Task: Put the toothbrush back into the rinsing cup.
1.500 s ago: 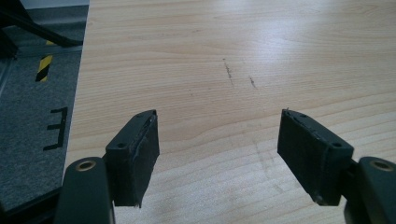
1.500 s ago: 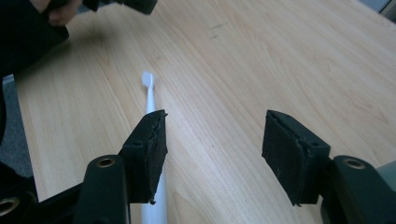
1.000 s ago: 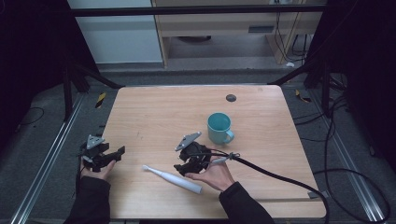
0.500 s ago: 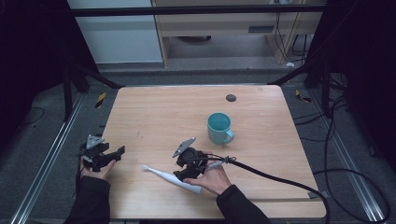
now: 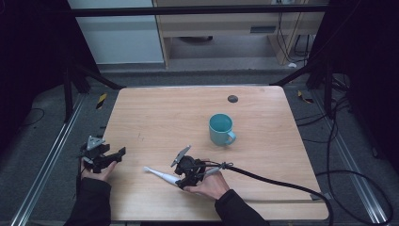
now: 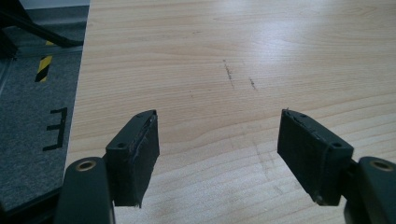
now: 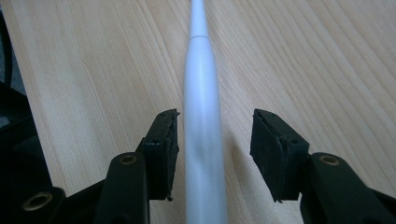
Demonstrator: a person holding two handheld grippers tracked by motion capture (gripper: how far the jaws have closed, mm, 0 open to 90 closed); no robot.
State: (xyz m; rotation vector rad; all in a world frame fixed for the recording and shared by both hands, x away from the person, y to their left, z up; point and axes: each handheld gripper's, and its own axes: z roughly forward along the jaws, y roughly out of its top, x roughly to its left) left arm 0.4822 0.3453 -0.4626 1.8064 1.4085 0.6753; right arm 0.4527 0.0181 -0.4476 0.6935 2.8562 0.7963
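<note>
A white electric toothbrush (image 5: 162, 176) lies flat on the wooden table (image 5: 155, 113), near the front, its thin end pointing left. My right gripper (image 5: 181, 181) is down over its thick handle. In the right gripper view the white toothbrush (image 7: 201, 121) runs between the two open jaws, close to the left pad (image 7: 163, 144) and apart from the right one. A teal mug (image 5: 221, 129) stands upright behind and to the right of that gripper. My left gripper (image 5: 117, 153) rests at the table's left edge, open, with bare wood between its jaws (image 6: 217, 154).
A small dark round hole (image 5: 232, 99) sits near the table's back edge. A black cable (image 5: 282, 186) trails from the right gripper across the front right of the table. Grey floor and metal rails (image 5: 47, 165) border the table's left side.
My right gripper has moved left and toward the front, from beside the mug down over the toothbrush handle. The left gripper has stayed in place.
</note>
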